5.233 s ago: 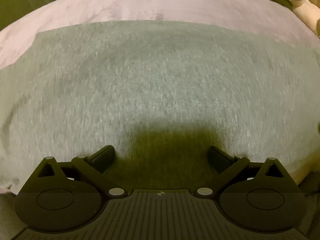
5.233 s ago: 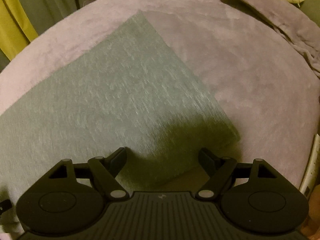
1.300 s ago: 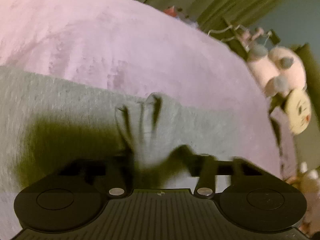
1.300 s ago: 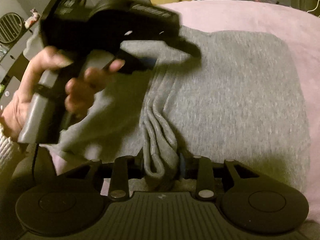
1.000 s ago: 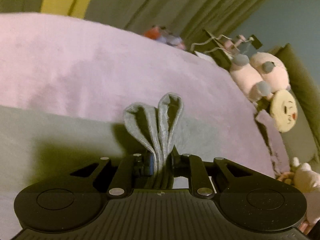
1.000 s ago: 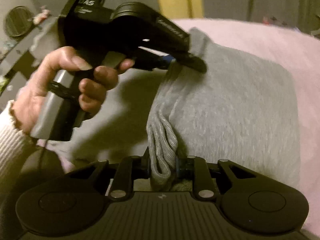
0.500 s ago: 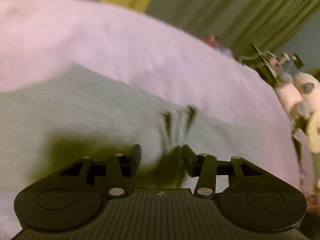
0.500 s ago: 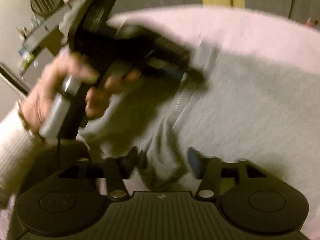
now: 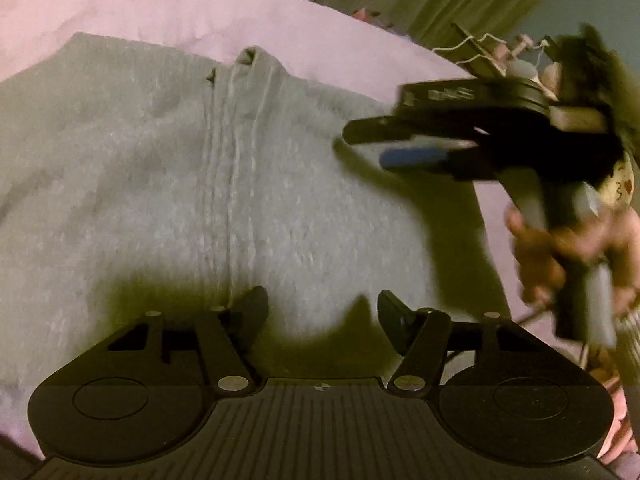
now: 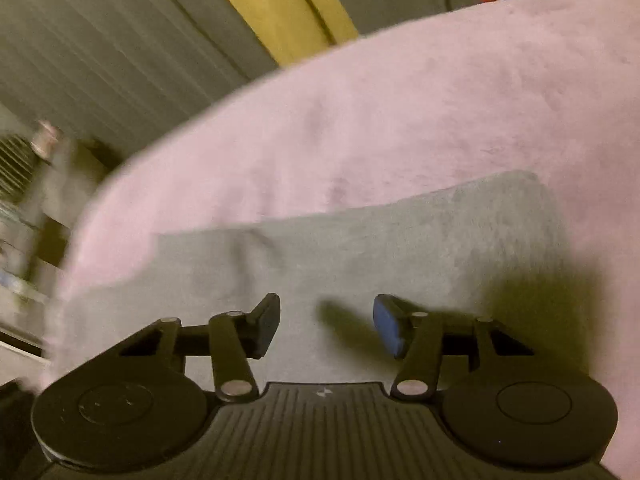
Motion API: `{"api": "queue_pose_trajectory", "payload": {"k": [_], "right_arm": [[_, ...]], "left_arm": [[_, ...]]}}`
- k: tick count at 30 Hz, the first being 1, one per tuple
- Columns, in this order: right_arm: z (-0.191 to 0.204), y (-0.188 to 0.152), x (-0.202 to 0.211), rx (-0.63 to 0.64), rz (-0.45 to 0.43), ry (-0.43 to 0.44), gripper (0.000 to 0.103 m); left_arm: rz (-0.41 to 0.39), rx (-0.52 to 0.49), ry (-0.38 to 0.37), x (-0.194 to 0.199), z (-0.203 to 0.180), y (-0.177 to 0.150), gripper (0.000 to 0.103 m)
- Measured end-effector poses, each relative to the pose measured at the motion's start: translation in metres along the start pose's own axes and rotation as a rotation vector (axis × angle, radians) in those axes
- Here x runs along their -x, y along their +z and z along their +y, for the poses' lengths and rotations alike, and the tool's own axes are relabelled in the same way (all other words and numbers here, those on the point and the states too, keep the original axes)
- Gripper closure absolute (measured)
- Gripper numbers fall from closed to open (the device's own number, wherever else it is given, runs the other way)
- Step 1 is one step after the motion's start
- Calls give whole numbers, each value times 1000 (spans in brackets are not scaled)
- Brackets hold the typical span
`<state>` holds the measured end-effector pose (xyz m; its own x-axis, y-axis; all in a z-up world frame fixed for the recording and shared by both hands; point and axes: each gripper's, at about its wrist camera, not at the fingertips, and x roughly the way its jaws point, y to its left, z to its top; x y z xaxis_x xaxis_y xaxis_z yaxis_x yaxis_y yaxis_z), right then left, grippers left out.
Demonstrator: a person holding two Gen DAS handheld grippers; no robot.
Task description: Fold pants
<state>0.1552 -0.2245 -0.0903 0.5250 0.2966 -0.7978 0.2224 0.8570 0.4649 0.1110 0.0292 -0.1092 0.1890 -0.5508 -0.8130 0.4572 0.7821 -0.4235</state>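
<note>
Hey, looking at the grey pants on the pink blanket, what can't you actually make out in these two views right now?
- Left wrist view: near edge of the grey pants is hidden behind the open left claw.
- Same view: right claw and the hand holding it are motion-blurred.
- Right wrist view: the pants' left end is smeared by blur; the shelf items are unreadable.

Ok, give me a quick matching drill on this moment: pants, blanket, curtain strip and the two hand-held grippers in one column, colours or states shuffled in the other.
Column one:
1. pants
2. blanket
3. curtain strip
4. left hand-held gripper
5. right hand-held gripper

Column two:
A. yellow
B. jaws apart, nothing between, one blue pad
C. grey, lying folded
D. pink
E. jaws apart, nothing between, both pads dark

Pairs: 1-C, 2-D, 3-A, 4-E, 5-B
</note>
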Motion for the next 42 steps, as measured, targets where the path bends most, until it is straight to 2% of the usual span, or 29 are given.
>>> {"api": "queue_pose_trajectory", "payload": {"k": [1,2,5,8,12,18,22,23,24,25,26,27,28,30,32,34,37,40,42], "right_arm": [[-5,1,-2,6,3,-23,51],[-7,7,-10,11,0,-51,56],[-5,20,-13,42,-55,-139,63],[-2,25,-14,103,-115,-264,63],[-3,31,-20,121,-86,-266,63],[1,37,-27,178,-61,-283,63],[12,35,-25,296,-64,-327,62],[17,33,-27,349,-80,-359,57],[23,30,-29,412,-110,-445,43],[30,26,-30,458,-154,-565,41],[35,25,-30,474,-189,-649,42],[40,24,-26,467,-199,-668,42],[44,24,-18,440,-207,-609,42],[56,20,-2,366,-194,-415,37],[79,11,4,338,-158,-305,34],[106,0,4,366,-125,-271,28],[143,-19,3,398,-99,-210,22],[180,-41,-1,448,-58,-150,21],[204,-54,-7,499,-34,-134,20]], "left_arm": [[6,16,-1,2,3,-2,37],[7,35,-5,3,5,-3,38],[7,74,2,7,10,-5,40],[2,61,24,9,10,-7,40],[-4,48,55,4,-2,-8,38],[-5,94,26,1,-4,-1,29],[-4,46,5,4,-6,-3,24],[-4,20,-7,4,-8,-4,22],[-2,-2,-9,5,-9,-4,22],[-2,-19,-13,7,-9,-5,24],[-13,-20,-12,13,-7,-5,30],[-28,4,-24,20,-2,-4,31],[-50,46,-37,28,5,-4,31],[-136,157,-49,54,28,-3,29],[-238,251,-16,86,54,-6,28],[-379,350,24,131,88,-18,23],[-545,486,99,188,139,-50,14],[-620,591,243,229,186,-79,13],[-667,672,303,245,214,-96,13]]}}
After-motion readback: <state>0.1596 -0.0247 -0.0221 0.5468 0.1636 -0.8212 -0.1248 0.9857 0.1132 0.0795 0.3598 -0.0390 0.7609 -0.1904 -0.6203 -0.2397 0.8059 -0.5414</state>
